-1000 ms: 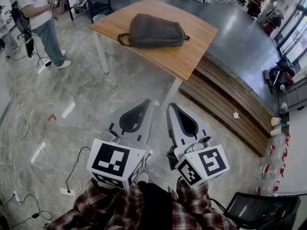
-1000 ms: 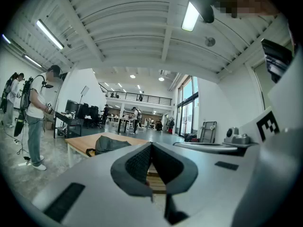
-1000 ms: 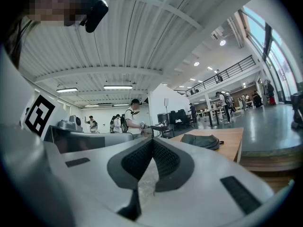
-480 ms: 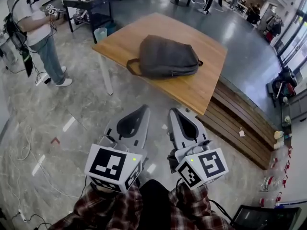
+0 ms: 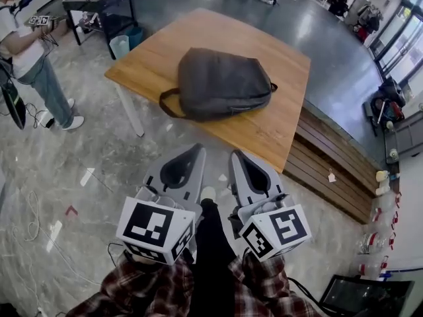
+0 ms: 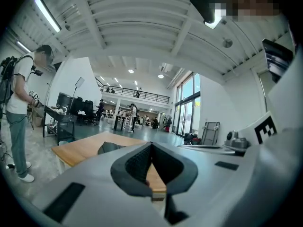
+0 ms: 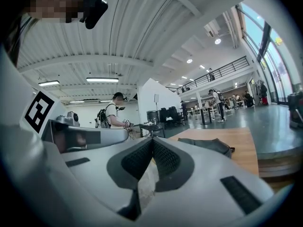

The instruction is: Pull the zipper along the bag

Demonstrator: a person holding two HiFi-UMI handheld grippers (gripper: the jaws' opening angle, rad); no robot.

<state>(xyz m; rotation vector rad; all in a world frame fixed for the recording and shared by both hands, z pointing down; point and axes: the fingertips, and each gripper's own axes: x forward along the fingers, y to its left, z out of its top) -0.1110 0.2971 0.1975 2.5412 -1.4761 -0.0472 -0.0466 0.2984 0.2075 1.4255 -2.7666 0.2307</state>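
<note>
A dark grey backpack [image 5: 221,84] lies flat on a wooden table [image 5: 277,121] ahead of me, its carry handle toward the left. Both grippers hang in front of my body above the floor, well short of the table. My left gripper [image 5: 196,149] is shut with nothing between its jaws; my right gripper [image 5: 236,154] is shut and empty too. The left gripper view shows the shut left gripper [image 6: 151,144], with the backpack [image 6: 110,147] low beyond it on the table [image 6: 78,149]. From the right gripper [image 7: 152,141], the backpack [image 7: 208,145] lies to the right on the table [image 7: 244,150].
A person [image 5: 30,51] stands at the far left holding grippers. A black cart [image 5: 99,5] and a bin [image 5: 120,45] stand behind the table. A low wooden bench [image 5: 337,170] runs along the table's right side. Cables [image 5: 33,210] lie on the floor.
I have walked closer to the table, so the backpack looks larger and nearer. My leg now shows stepping forward between the grippers. Both grippers stay shut, side by side.
</note>
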